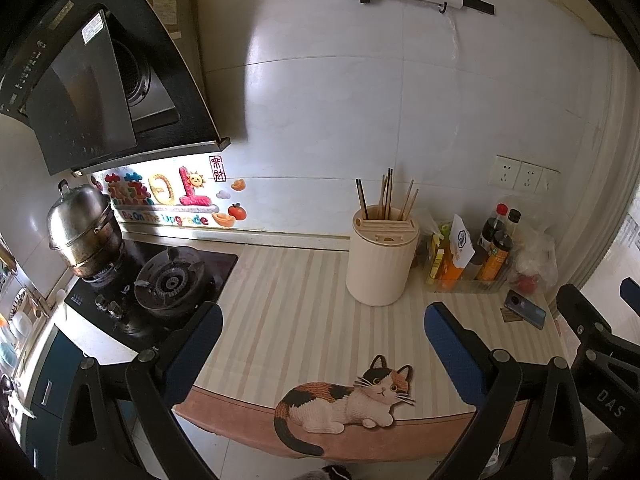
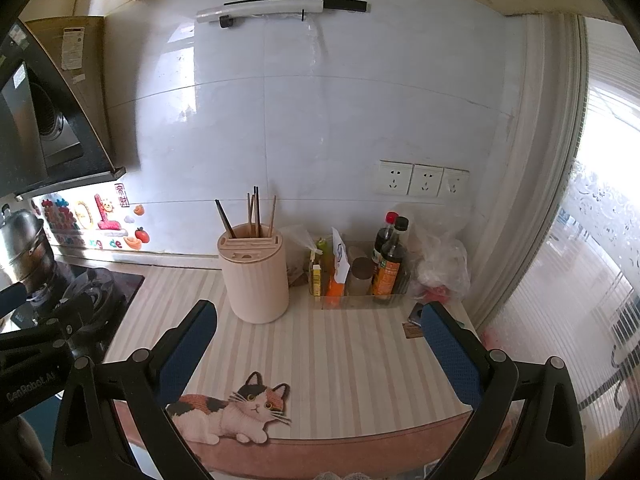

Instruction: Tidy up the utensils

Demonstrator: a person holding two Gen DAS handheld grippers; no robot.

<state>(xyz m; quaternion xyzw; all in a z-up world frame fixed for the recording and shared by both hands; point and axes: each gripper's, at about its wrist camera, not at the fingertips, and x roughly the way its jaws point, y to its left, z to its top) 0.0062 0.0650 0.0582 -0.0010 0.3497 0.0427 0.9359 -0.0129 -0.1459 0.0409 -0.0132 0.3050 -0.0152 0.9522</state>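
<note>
A cream cylindrical utensil holder (image 1: 380, 264) (image 2: 256, 280) stands on the striped counter mat near the wall, with several chopsticks (image 1: 386, 196) (image 2: 254, 212) upright in its back slot. My left gripper (image 1: 324, 344) is open above the mat's front, holding nothing, with the holder beyond it to the right of centre. My right gripper (image 2: 320, 344) is also open and holds nothing; the holder stands ahead and slightly left of its gap. The right gripper's black arm shows at the right edge of the left wrist view, and the left gripper's arm at the left edge of the right wrist view.
A clear bin of sauce bottles (image 1: 472, 260) (image 2: 360, 276) stands right of the holder, with plastic bags (image 2: 440, 264) and a phone (image 1: 524, 310) beyond. The gas stove (image 1: 168, 284) with a steel steamer pot (image 1: 84, 228) lies left. A cat-print mat (image 1: 348, 396) (image 2: 240, 408) hangs over the counter's front edge.
</note>
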